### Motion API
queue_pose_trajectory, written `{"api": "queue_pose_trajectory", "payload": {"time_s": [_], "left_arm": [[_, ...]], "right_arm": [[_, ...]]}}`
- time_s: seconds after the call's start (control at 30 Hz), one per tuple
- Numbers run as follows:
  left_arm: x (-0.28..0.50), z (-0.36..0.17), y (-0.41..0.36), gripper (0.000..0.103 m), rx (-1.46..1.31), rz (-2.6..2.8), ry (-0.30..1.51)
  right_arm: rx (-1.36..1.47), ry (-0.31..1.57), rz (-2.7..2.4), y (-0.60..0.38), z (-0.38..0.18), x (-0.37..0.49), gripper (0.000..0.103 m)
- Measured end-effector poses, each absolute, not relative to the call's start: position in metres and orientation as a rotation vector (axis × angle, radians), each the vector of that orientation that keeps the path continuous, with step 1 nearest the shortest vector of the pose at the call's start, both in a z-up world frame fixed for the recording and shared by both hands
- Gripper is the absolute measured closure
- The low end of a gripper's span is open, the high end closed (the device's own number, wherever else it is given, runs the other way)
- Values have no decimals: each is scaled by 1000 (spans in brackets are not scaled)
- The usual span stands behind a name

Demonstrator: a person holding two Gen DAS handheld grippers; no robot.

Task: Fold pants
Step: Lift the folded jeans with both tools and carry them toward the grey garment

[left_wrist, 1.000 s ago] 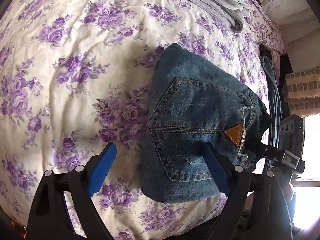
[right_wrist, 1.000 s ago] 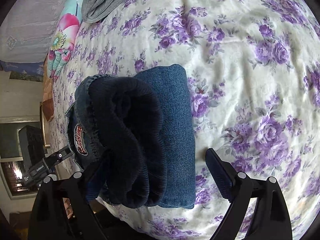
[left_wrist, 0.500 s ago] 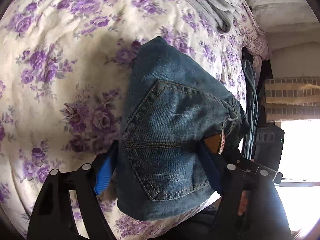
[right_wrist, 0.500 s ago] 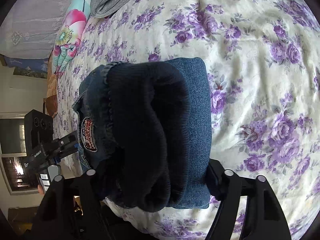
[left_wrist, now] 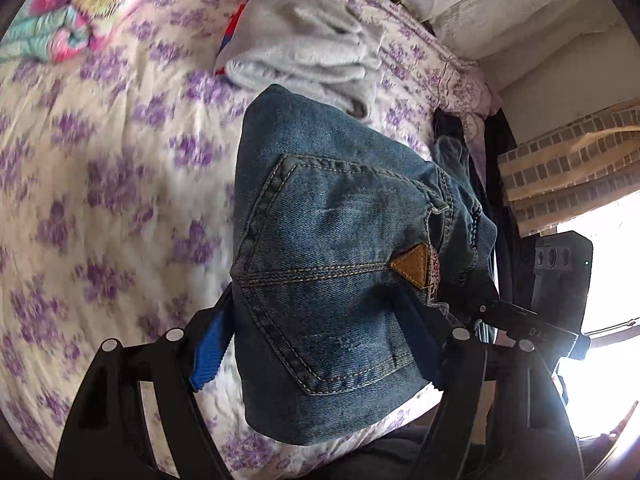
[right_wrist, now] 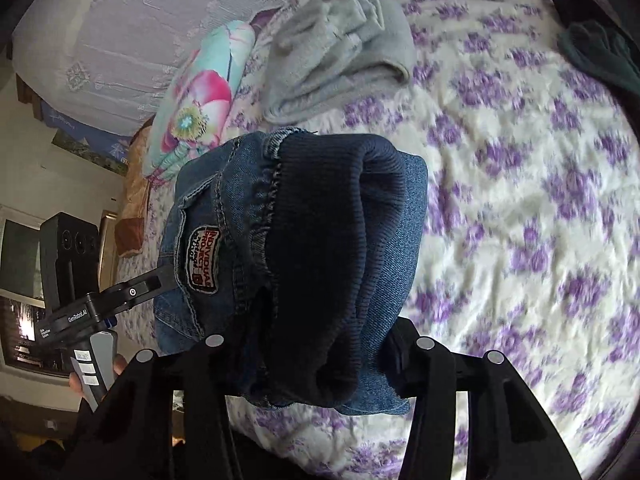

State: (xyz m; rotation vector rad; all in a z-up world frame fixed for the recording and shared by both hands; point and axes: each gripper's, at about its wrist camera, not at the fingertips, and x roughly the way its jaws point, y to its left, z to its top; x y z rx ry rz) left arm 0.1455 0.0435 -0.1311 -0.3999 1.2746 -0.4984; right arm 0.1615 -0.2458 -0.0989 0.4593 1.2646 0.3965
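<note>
Denim folded pants are pinched from opposite ends by left claw and right claw, above the floral bed.

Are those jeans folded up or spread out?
Folded: the jeans form a compact thick bundle, layers stacked at the ribbed waistband, clamped between both tools.

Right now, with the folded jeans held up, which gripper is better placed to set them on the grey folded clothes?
Neither clearly: both grip the jeans. The left gripper clamps the pocket side, the right gripper the waistband side. The grey clothes lie straight ahead of both, so both should probably carry together.
</note>
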Motion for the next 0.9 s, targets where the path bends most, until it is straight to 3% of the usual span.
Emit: {"api": "queue_pose_trajectory", "payload": {"time_s": [0.23,0.4,0.53,0.6,0.7,0.9], "left_arm": [[329,-53,33,24,-310,-479,1155],[425,-66,17,24,-284,-473,1150],[455,-120,-14,23,-170,-483,1191],[460,-155,-24,14,-136,-482,1213],[455,-150,-29,6,-98,-511,1142],[455,-148,-24,6,-129,-509,1169]], "right_arm": [[357,1120,366,-236,-13,341,53],[259,1081,299,-230,-13,432,53],[222,1129,237,-223,-72,463,52],[244,1145,207,-232,-101,468,45],[286,1143,217,-244,-106,469,45],[289,1167,231,-244,-100,473,40]]}}
